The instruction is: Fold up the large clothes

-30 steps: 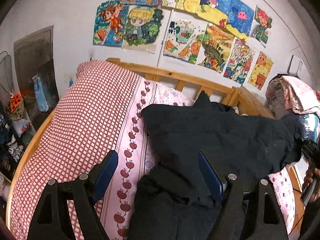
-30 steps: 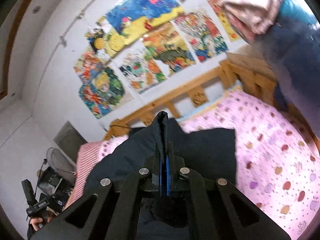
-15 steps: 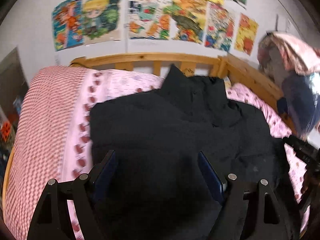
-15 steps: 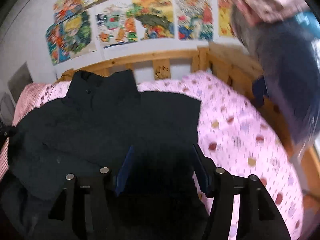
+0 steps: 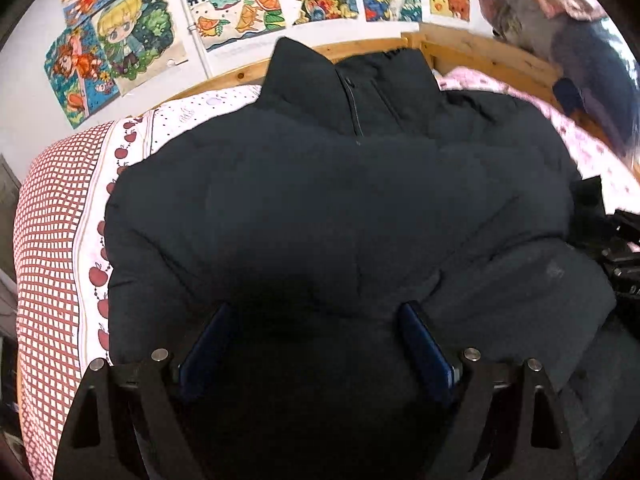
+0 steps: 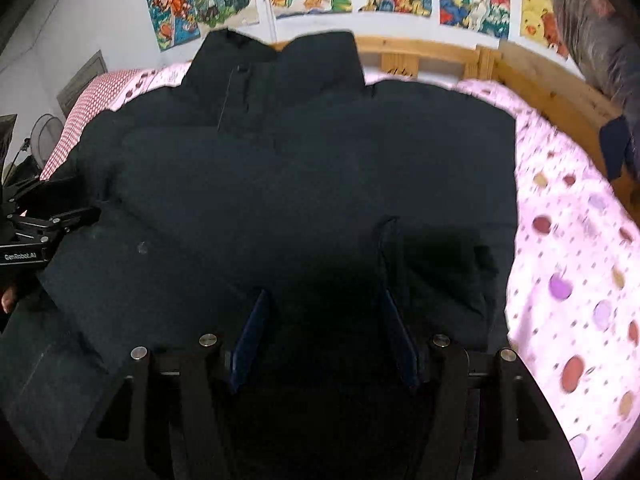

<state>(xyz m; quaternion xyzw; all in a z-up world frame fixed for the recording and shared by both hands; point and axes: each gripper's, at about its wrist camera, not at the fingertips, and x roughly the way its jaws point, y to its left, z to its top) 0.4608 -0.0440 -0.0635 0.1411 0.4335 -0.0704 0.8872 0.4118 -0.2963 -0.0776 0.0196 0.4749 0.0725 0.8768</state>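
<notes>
A big puffy black jacket point(image 5: 320, 200) lies on a pink spotted bedsheet point(image 6: 580, 260) (red-and-white checked blanket point(image 5: 44, 240) at left).

1. Left gripper point(image 5: 316, 332): jaws spread wide, blue-padded fingers point(image 5: 424, 344) pointing forward and downward, nothing between them
2. Right gripper point(image 6: 324, 320): jaws likewise apart, blue pads point(image 6: 394, 332) angled down, nothing clamped
3. Each gripper's black body shows at the other view's edge; the two sit side by side, near each other
</notes>
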